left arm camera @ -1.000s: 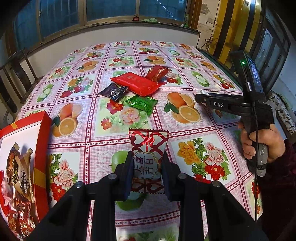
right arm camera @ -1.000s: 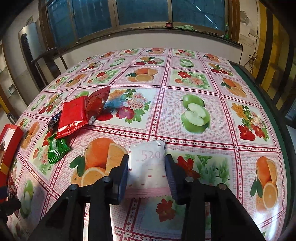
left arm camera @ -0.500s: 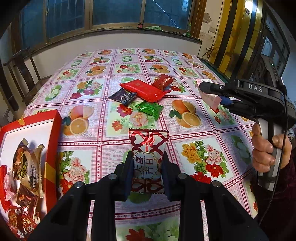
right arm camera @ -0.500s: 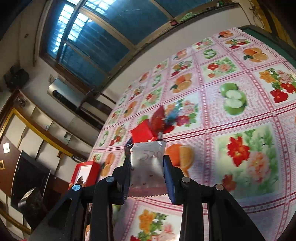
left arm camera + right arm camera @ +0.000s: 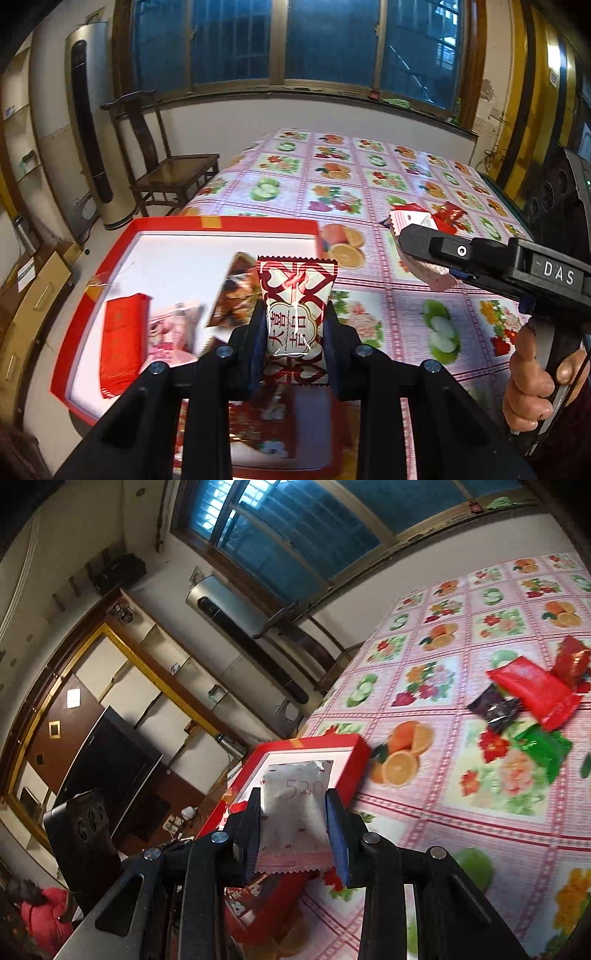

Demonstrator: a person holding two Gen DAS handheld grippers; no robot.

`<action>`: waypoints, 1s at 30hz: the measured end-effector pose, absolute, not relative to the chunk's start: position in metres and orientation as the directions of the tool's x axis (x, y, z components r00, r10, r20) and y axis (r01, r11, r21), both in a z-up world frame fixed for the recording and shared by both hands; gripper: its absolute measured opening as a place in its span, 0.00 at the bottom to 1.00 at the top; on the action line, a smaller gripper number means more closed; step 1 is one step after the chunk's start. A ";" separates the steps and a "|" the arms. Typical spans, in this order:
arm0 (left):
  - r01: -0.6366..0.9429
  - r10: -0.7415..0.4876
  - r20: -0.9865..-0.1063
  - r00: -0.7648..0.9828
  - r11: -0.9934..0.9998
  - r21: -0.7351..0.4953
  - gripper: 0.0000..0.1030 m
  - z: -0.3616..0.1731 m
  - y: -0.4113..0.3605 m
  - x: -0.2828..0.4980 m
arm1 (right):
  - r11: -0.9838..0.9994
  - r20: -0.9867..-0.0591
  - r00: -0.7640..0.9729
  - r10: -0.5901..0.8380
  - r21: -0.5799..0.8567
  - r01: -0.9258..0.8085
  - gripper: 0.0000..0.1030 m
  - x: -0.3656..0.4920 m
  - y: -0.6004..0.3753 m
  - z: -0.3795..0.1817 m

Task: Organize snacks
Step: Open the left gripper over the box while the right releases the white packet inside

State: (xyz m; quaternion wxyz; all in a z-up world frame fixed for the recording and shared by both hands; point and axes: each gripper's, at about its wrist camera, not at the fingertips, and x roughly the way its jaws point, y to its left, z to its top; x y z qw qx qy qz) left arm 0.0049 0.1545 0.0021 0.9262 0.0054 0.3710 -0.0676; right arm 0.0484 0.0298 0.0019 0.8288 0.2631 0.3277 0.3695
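Observation:
My left gripper [image 5: 293,325] is shut on a red-and-white candy packet [image 5: 294,317] and holds it above the open red box [image 5: 229,223], which holds several snack packets. My right gripper [image 5: 294,825] is shut on a silver-pink "520" packet [image 5: 295,812] and hovers near the red box's [image 5: 354,753] corner. In the left wrist view the right gripper [image 5: 410,245] comes in from the right with its packet. A red packet [image 5: 532,690], a dark packet [image 5: 493,707] and a green packet [image 5: 543,744] lie on the floral tablecloth.
The table [image 5: 332,173] has a fruit-and-flower cloth. A wooden chair [image 5: 166,177] stands past the table's left edge, beside a tall air conditioner [image 5: 92,125]. Windows run along the far wall. A TV [image 5: 107,753] and cabinets stand to the left.
Both grippers have swung left with their packets, from over the middle of the table to over and beside the red box. Both stay shut on their packets.

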 end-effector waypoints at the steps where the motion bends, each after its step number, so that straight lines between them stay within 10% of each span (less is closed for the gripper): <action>1: 0.109 -0.103 -0.686 0.720 0.993 -0.035 0.26 0.002 0.164 0.005 | 0.585 -0.355 0.495 0.793 0.672 -0.454 0.35 0.050 0.047 0.002; 8: -0.034 0.040 -0.667 0.744 0.999 0.022 0.32 0.006 0.218 0.004 | 0.576 -0.388 0.434 0.813 0.650 -0.496 0.41 0.062 0.126 0.008; 12: -0.094 0.116 -0.652 0.749 0.993 0.069 0.74 0.006 0.227 0.002 | 0.606 -0.387 0.479 0.788 0.622 -0.495 0.48 0.064 0.112 0.012; 30: 0.105 -0.032 -0.659 0.751 0.992 0.071 0.74 0.006 0.154 -0.001 | 0.958 -0.723 0.629 0.286 0.227 -0.175 0.48 0.113 -0.095 -0.037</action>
